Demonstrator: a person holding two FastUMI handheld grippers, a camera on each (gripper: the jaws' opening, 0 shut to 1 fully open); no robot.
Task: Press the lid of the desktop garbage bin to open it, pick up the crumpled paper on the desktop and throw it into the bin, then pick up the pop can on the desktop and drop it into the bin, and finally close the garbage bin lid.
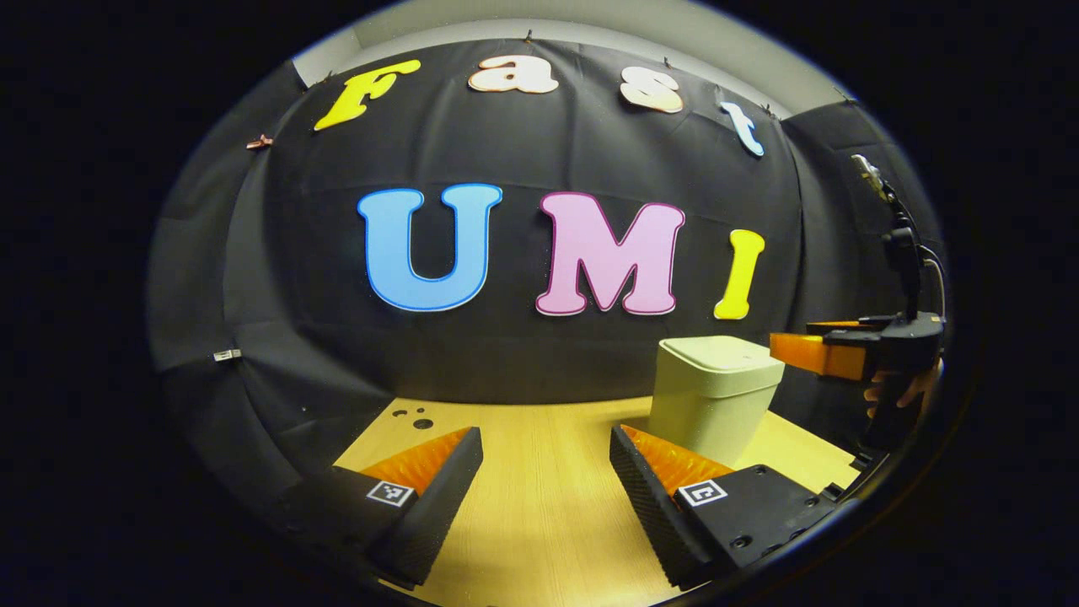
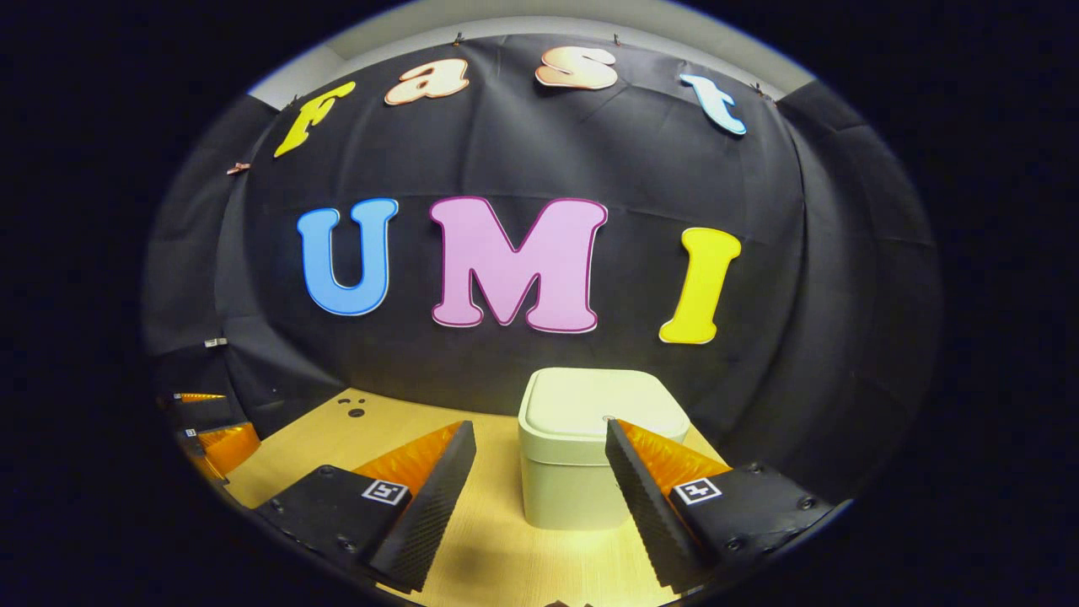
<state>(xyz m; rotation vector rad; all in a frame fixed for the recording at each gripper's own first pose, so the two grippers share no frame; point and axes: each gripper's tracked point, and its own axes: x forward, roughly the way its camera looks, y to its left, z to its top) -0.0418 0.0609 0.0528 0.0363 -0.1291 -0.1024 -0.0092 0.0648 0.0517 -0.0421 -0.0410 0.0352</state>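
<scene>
clearly the bin (image 2: 582, 447) is light, stiff plastic on the worktop (image 2: 497, 548); press its closed lid centre. both right tongs (image 2: 539, 438) and left tongs (image 1: 546, 443) are spread, empty.

The pale, boxy garbage bin (image 2: 582, 455) stood upright on the bench (image 2: 489, 548) — lid (image 2: 603, 405) shut — near the back wall.

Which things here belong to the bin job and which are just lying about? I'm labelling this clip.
Part of the job:
- pale square plastic bin, lid shut
- left claw, open, empty
- right claw, open, empty, in front of the bin

Just there:
- light wooden tabletop
- small dark holes in the tabletop's far left corner
</scene>
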